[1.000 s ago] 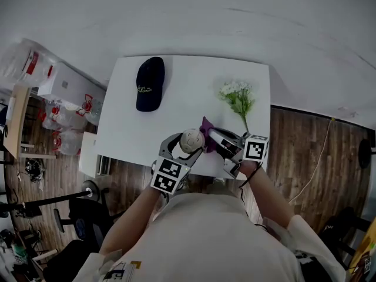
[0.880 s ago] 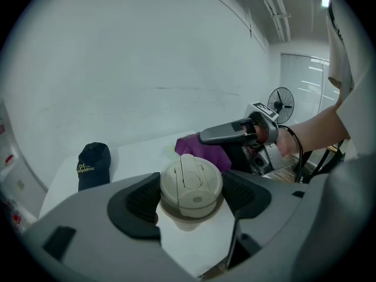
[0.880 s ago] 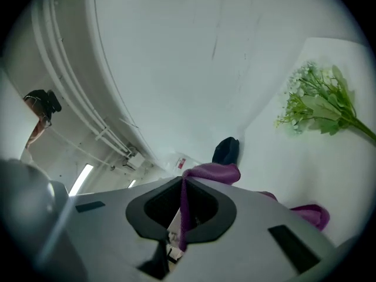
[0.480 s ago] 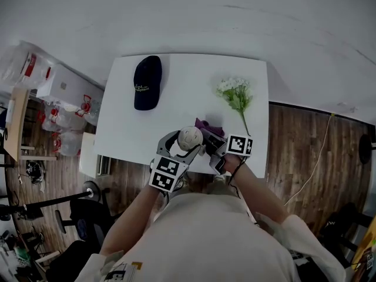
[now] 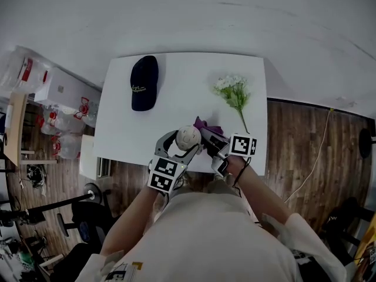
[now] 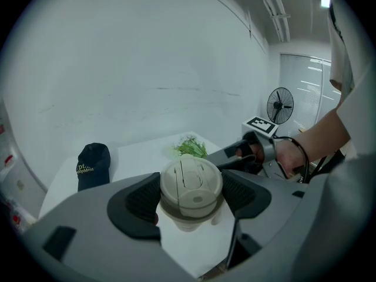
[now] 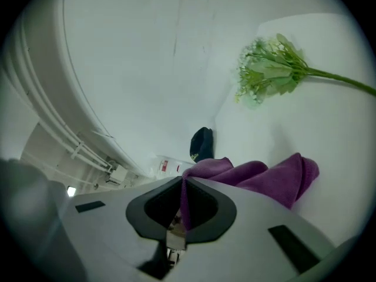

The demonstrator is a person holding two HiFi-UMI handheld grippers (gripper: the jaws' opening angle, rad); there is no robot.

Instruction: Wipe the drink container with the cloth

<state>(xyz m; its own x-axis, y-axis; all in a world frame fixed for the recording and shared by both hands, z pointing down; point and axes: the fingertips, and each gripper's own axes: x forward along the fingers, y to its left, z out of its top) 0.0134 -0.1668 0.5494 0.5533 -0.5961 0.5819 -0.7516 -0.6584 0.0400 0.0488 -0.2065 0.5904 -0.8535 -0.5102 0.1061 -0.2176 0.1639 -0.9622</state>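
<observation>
A beige drink container [image 6: 191, 188] with a ribbed lid stands upright between the pads of my left gripper [image 6: 191, 197], which is shut on it just above the white table [image 5: 182, 98]. In the head view the container [image 5: 188, 137] is near the table's front edge, with the left gripper [image 5: 179, 148] round it. My right gripper [image 7: 183, 207] is shut on a purple cloth [image 7: 264, 175], pinched between its pads. In the head view the cloth [image 5: 207, 127] lies against the container's right side, with the right gripper [image 5: 210, 138] beside it.
A dark blue cap [image 5: 144, 82] lies at the table's back left. A sprig of green and white flowers [image 5: 234, 93] lies at the back right. Boxes and bags [image 5: 56, 96] stand on the floor to the left. A fan [image 6: 281, 106] stands behind the table.
My right gripper has moved left and down with the cloth, closer against the container, and has rolled. The left gripper and the container have stayed in place.
</observation>
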